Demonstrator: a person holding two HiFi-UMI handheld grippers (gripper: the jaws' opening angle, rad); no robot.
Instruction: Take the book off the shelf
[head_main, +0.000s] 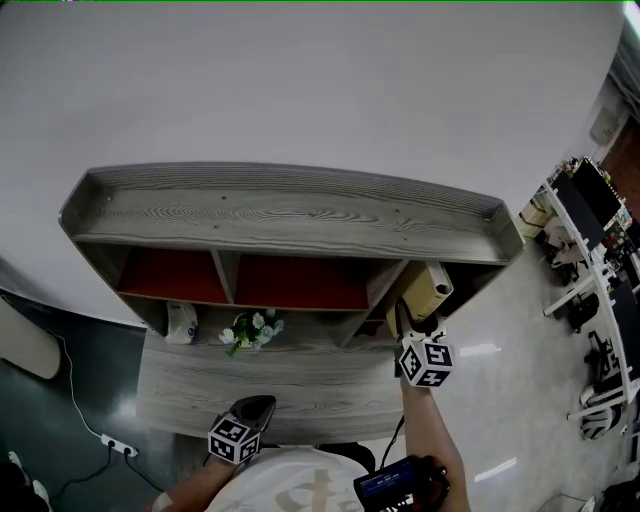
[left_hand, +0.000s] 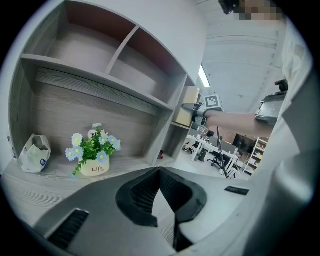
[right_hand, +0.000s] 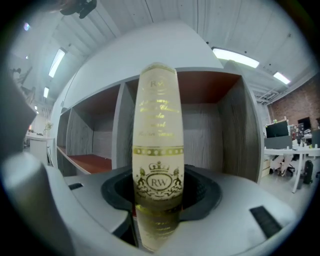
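Note:
A cream book with gold lettering stands in the rightmost lower compartment of the grey wooden shelf. My right gripper reaches into that compartment. In the right gripper view the book's spine rises upright between the jaws, and my right gripper is shut on its lower part. My left gripper hangs low in front of the shelf's bottom board, shut with nothing in it. In the left gripper view its tips meet, and the right gripper shows far off by the book.
A small pot of blue and white flowers and a white pouch stand on the lower shelf board. The upper compartments have red floors. A power strip lies on the floor at left. Office desks stand at right.

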